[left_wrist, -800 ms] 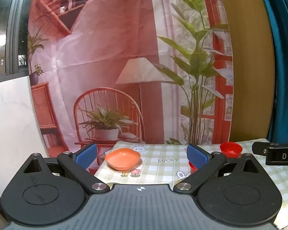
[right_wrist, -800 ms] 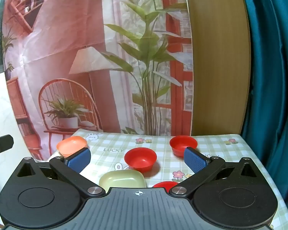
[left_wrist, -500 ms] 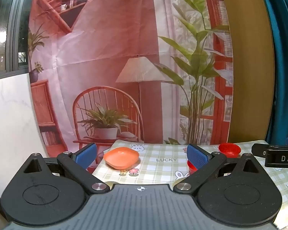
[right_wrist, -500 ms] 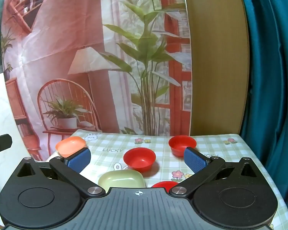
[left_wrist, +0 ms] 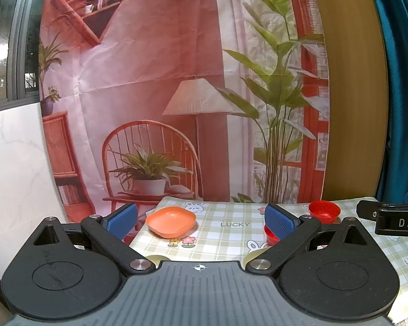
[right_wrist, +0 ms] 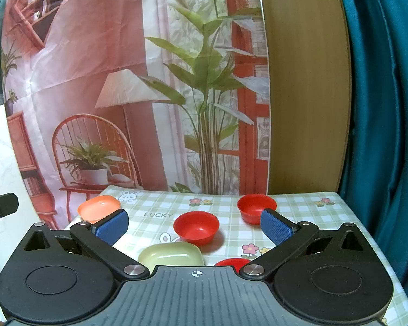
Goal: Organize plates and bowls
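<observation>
On the checked tablecloth [right_wrist: 225, 203] stand two red bowls, one in the middle [right_wrist: 196, 227] and one further back right [right_wrist: 256, 208]. A pale green plate [right_wrist: 171, 254] lies close in front, and a third red dish [right_wrist: 232, 262] peeks out beside it. An orange plate [right_wrist: 99, 208] [left_wrist: 170, 221] sits at the far left corner. My right gripper [right_wrist: 194, 224] hovers open above the near dishes, holding nothing. My left gripper [left_wrist: 201, 218] is open too, empty, with the orange plate between and beyond its fingers. A red bowl [left_wrist: 324, 211] shows at the left wrist view's right.
A printed backdrop [left_wrist: 163, 95] of a chair, lamp and plants hangs behind the table. A wooden panel [right_wrist: 304, 81] and teal curtain [right_wrist: 380, 108] stand to the right. White marble wall [left_wrist: 13, 163] lies left. The other gripper's black body [left_wrist: 391, 218] juts in from the right.
Both views have shifted only slightly; in the left wrist view the table and orange plate sit a little lower and nearer. No dish has moved and both grippers stay open.
</observation>
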The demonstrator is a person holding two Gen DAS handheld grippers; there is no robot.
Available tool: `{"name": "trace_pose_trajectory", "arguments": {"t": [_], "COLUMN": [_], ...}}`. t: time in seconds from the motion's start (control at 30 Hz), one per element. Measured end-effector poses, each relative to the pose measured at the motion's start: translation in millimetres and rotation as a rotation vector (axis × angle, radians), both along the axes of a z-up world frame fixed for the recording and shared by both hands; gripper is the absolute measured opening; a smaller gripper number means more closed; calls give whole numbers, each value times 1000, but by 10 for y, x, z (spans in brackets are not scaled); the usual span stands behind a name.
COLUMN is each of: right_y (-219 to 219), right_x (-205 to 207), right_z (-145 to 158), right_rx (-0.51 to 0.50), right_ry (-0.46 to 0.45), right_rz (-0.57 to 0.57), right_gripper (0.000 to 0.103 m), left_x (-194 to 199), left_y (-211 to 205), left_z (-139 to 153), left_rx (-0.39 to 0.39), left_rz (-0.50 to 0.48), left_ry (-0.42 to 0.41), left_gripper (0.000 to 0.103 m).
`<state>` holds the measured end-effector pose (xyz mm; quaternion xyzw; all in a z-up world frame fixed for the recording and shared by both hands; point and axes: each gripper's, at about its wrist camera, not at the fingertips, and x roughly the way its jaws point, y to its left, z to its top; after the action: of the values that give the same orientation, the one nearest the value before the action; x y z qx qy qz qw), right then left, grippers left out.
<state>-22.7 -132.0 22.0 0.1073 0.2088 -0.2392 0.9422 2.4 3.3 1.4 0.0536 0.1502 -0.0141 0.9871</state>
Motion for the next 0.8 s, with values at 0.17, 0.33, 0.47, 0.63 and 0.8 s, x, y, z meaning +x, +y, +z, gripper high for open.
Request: {"name": "trace_pose_trajectory", "arguments": {"t": [0.17, 0.33, 0.47, 0.63, 0.8], "right_y": [2, 7, 5, 11, 11], "right_x": [-10, -13, -13, -14, -12], "right_z": [-2, -3, -3, -3, -4], "right_rx": [0, -2, -2, -2, -3], "right_ry": [-2, -3, -3, -4, -4], "right_rz": [1, 0, 1, 0, 0], "right_gripper": [103, 103, 103, 103, 103], "left_x": [-6, -9, -13, -13, -13], "left_y": [1, 8, 6, 8, 11], "left_z": [-15, -19, -20, -15, -13], "left_rx": [1, -2, -5, -6, -6], "left_rz": [-6, -11, -11, -11, -11], "left_ry": [-2, 1, 1, 2, 3], "left_gripper": [101, 101, 101, 101, 101]}}
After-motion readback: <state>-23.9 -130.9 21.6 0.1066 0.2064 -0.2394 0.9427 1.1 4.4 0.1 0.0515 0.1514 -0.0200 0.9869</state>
